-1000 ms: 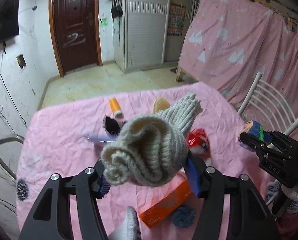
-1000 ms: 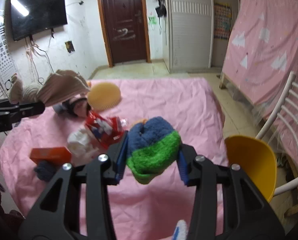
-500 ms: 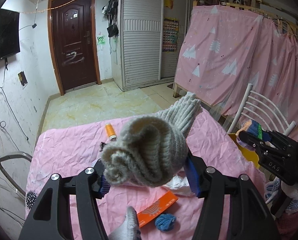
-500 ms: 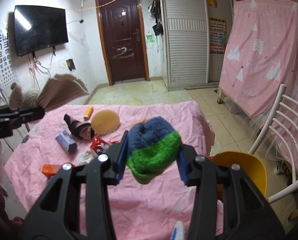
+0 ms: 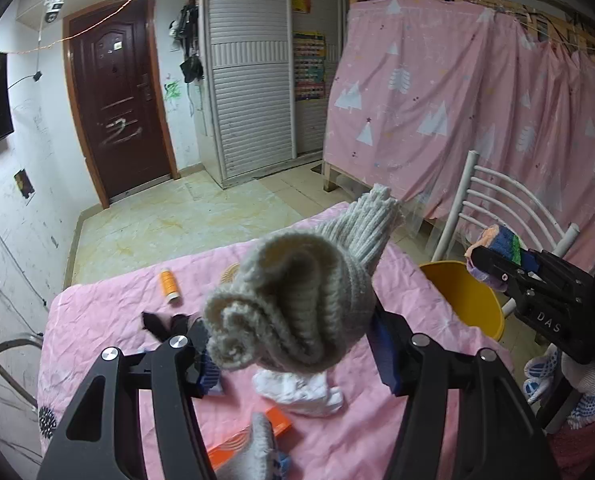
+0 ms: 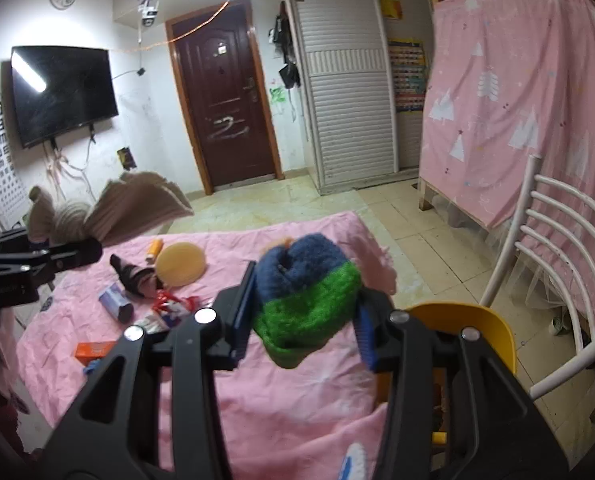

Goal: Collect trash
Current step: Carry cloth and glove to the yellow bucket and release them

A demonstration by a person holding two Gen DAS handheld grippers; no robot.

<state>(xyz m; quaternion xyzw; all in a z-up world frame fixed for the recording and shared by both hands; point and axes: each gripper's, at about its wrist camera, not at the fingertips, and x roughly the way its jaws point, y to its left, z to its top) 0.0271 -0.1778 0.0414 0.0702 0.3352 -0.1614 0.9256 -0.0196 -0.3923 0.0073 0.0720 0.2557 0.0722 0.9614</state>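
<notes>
My left gripper (image 5: 293,354) is shut on a rolled cream knitted sock (image 5: 293,300), held high above the pink table (image 5: 109,304). My right gripper (image 6: 303,326) is shut on a blue and green fuzzy sock (image 6: 307,294); it also shows in the left wrist view (image 5: 501,246), above the yellow bin (image 5: 463,296). The bin's rim (image 6: 481,320) lies just right of my right gripper. On the table lie a white crumpled tissue (image 5: 297,390), an orange box (image 5: 249,436), an orange bottle (image 5: 168,284), a black sock (image 5: 163,322) and a red wrapper (image 6: 173,310).
A white chair (image 6: 557,280) stands right of the bin. A pink curtain (image 5: 477,120) hangs behind it. A round tan pad (image 6: 180,263) and a lilac pack (image 6: 115,302) lie on the table. A door (image 5: 117,120) and a TV (image 6: 61,94) are at the back.
Both grippers have risen and pulled back from the table with their socks still held. The yellow bin has come into the left wrist view.
</notes>
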